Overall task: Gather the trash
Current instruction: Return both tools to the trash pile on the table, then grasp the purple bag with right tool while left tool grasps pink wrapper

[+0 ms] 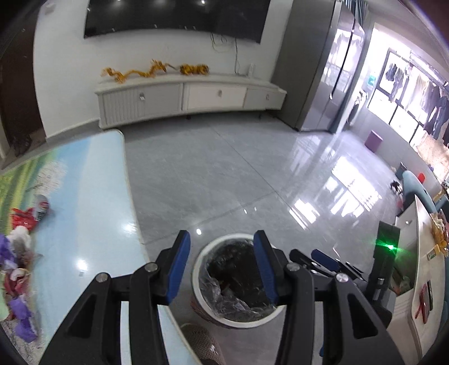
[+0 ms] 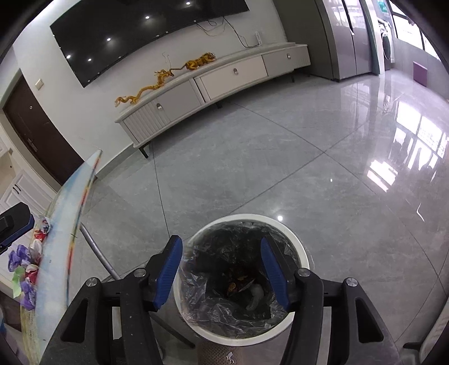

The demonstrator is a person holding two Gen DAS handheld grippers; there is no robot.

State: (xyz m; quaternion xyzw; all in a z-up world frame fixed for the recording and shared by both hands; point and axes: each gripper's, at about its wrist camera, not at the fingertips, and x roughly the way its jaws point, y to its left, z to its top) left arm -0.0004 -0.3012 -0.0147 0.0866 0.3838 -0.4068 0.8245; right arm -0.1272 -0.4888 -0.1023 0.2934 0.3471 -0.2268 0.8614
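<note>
The trash bin (image 2: 241, 278) stands on the floor (image 2: 280, 168) right below my right gripper (image 2: 221, 269), its mouth framed between the two blue pads, which are spread wide with nothing between them. From my left gripper (image 1: 221, 269) the same bin (image 1: 233, 280) sits just ahead and beneath, and those pads too are parted and bare. My right gripper (image 1: 322, 261) shows at the bin's far side in the left view.

The bin is round with a white rim, lined with a crinkled clear plastic bag (image 2: 213, 306). At the bottom lie a few scraps: something orange-brown and a pale crumpled piece; I cannot tell what they are.

The rest of the trash (image 1: 19, 252) lies on the bench (image 1: 92, 196) to my left, well apart from the bin: red, purple and white crumpled wrappers in a loose heap near the bench's left side. The bench's edge runs just beside the bin. Beyond, a white TV cabinet (image 1: 182, 98) lines the wall under a dark screen (image 1: 174, 16).
</note>
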